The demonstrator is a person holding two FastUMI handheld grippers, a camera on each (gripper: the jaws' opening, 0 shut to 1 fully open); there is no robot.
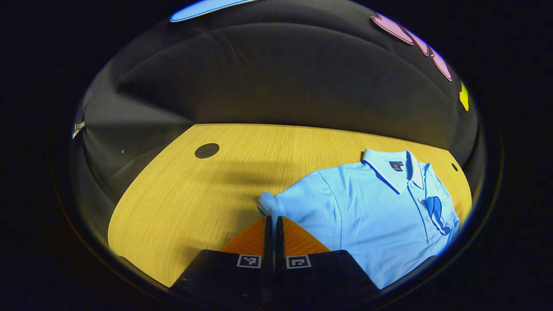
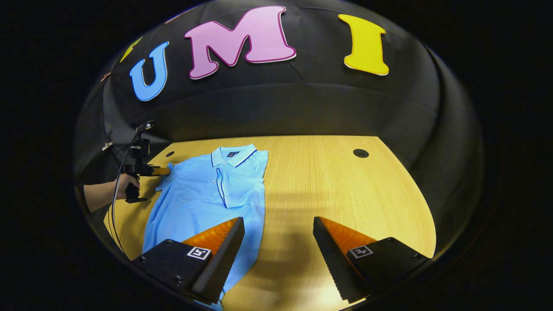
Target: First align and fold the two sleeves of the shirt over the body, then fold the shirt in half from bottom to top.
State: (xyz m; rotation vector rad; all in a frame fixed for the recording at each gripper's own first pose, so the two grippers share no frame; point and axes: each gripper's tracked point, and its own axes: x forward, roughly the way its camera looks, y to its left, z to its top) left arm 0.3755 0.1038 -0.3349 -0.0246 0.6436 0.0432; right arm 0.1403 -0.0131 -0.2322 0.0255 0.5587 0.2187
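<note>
A light blue polo shirt (image 1: pixel 380 216) (image 2: pixel 198 207) lies face up on the wooden table (image 1: pixel 181 203) (image 2: pixel 337 185), collar toward the wall. One sleeve (image 2: pixel 242 185) lies folded across the body. The other sleeve (image 1: pixel 268 202) (image 2: pixel 166 172) sticks out sideways, and my left gripper (image 1: pixel 273 219) is shut on its bunched end. In the right gripper view that gripper (image 2: pixel 149 171) shows at the shirt's left edge, held by a hand (image 2: pixel 125 185). My right gripper (image 2: pixel 278 226) is open above the table beside the shirt's lower part, with nothing between its fingers.
The table has a round dark hole (image 1: pixel 206 150) (image 2: pixel 360 153) on one side and a smaller hole (image 1: pixel 454 166) (image 2: pixel 170 153) by the shirt's shoulder. A cable (image 2: pixel 114 203) hangs from the left gripper. Bare wood extends right of the shirt in the right gripper view.
</note>
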